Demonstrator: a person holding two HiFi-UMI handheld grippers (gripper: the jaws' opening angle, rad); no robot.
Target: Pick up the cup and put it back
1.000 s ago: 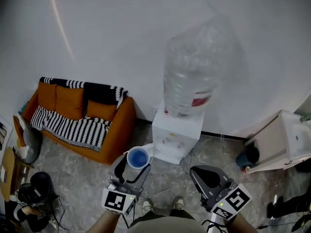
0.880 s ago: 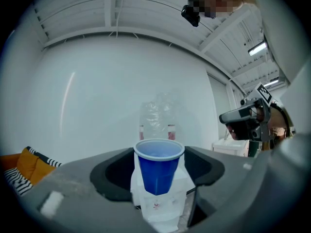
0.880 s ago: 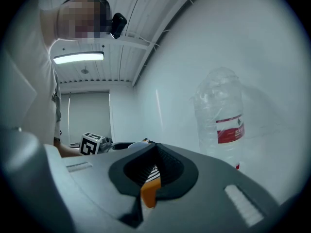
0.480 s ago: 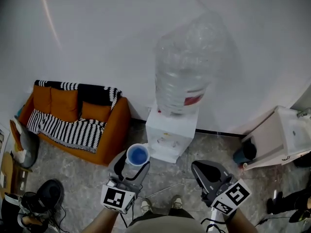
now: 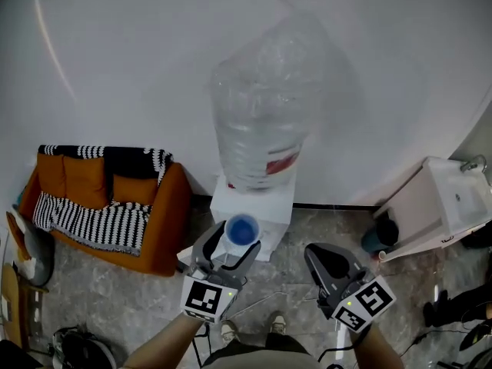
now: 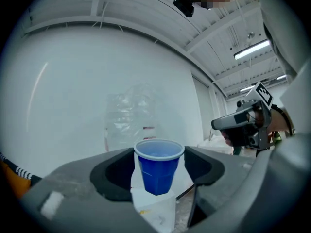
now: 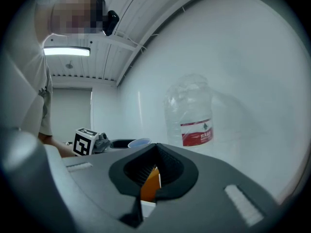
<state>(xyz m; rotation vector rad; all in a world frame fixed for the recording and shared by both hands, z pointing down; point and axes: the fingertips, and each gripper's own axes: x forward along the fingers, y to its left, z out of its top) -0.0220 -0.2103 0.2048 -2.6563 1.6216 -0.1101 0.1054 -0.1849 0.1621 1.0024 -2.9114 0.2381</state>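
Note:
A blue plastic cup (image 5: 242, 229) is held upright, its inside showing from above. My left gripper (image 5: 229, 254) is shut on the cup, just in front of the white water dispenser (image 5: 265, 200). In the left gripper view the cup (image 6: 159, 171) sits between the dark jaws of the left gripper (image 6: 159, 165), above the dispenser's white top (image 6: 155, 211). My right gripper (image 5: 329, 266) hangs to the right, shut and holding nothing. In the right gripper view the jaws of the right gripper (image 7: 155, 148) meet at their tips, and the cup's rim (image 7: 140, 142) shows beyond them.
A large clear water bottle (image 5: 257, 125) stands on the dispenser against the white wall. An orange sofa (image 5: 157, 214) with a striped blanket is at the left. A white cabinet with a sink (image 5: 453, 198) is at the right, a dark bin (image 5: 380, 241) beside it. Grey tiled floor below.
The left gripper with the cup has moved right and forward, closer to the dispenser's front. The head view has swung left to right. The right gripper stays shut.

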